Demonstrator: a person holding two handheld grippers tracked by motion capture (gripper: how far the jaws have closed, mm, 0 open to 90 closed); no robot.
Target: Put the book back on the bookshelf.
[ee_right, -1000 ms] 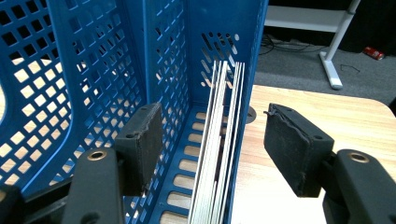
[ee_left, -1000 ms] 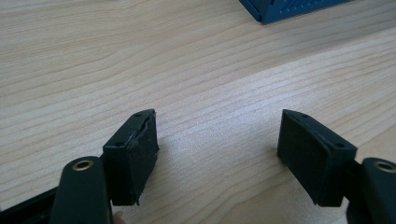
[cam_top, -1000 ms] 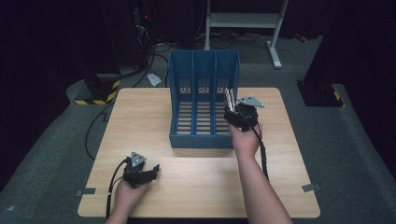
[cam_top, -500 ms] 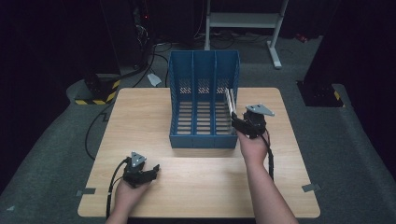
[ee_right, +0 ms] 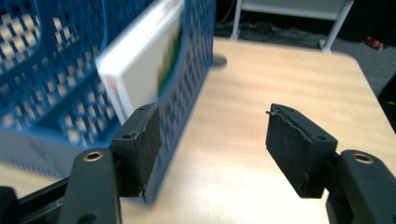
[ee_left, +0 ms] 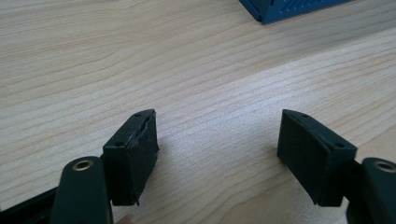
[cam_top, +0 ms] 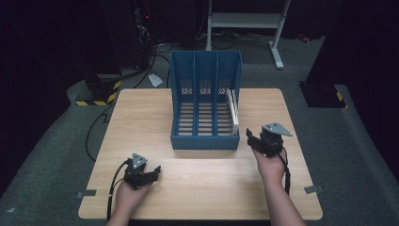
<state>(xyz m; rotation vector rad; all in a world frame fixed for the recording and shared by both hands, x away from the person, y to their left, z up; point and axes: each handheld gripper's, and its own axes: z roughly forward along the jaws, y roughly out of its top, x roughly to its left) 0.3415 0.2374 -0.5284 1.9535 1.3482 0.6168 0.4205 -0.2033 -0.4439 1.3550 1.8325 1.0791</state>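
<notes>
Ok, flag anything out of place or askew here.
Nothing stands out. The white book stands in the right-hand slot of the blue file rack, which sits square on the table. Both grippers are open and empty.

In the right gripper view, the blue file rack (ee_right: 56,60) is blurred and cut off by the left and top edges, so its lattice holes smear into pale patches. The white book (ee_right: 140,70) standing in its end compartment is also blurred; the green and red print on its cover cannot be read, and its lower part is hidden behind the rack wall. In the left gripper view, the top edge cuts the rack to one corner. In the high view, the book is probably too small to identify beyond a pale slab, and both forearms run off the bottom edge. The room beyond the surface (cam_top: 141,108) is dark.
</notes>
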